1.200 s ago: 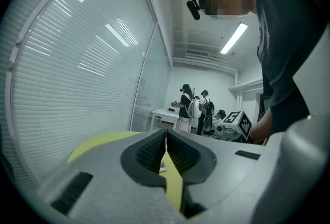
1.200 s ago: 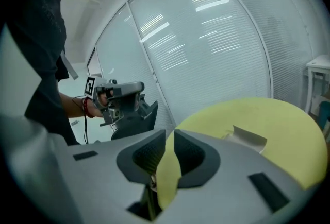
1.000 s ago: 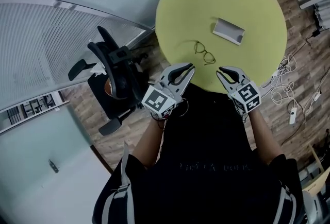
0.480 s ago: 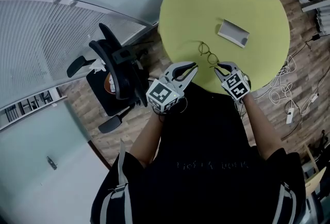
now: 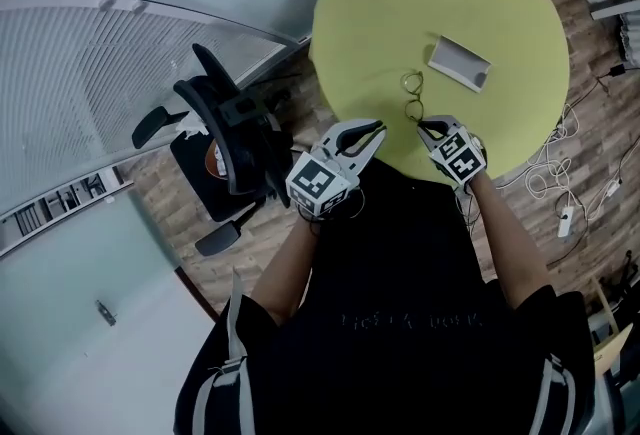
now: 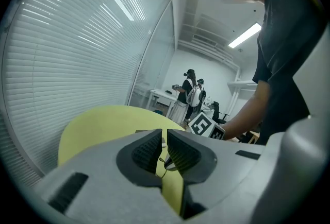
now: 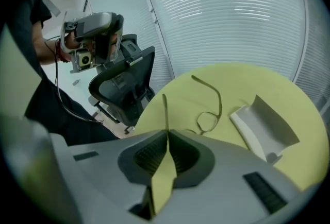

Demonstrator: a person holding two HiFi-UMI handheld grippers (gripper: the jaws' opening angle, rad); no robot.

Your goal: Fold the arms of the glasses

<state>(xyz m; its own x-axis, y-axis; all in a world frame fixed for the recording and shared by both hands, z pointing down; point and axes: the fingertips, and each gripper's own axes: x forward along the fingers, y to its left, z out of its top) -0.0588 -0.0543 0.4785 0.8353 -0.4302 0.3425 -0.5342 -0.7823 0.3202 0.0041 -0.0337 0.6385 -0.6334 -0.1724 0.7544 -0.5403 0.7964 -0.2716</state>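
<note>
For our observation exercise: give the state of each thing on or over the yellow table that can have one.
glasses: both arms unfolded.
right claw: has just closed, shut on one arm of the glasses.
left claw: slightly open, nothing between its jaws.
grey tray: empty.

The right gripper (image 5: 424,126) touches the glasses (image 5: 412,95) on the yellow table (image 5: 380,3), left gripper (image 5: 374,129) nearby

The glasses (image 5: 412,96) are lying on the table (image 5: 380,13) near its front edge, with the tray (image 5: 459,62) sitting just behind and right of them, while an office chair (image 5: 225,138) is standing on the floor (image 5: 175,203) left of the table and cables (image 5: 560,188) are trailing right of it.
</note>
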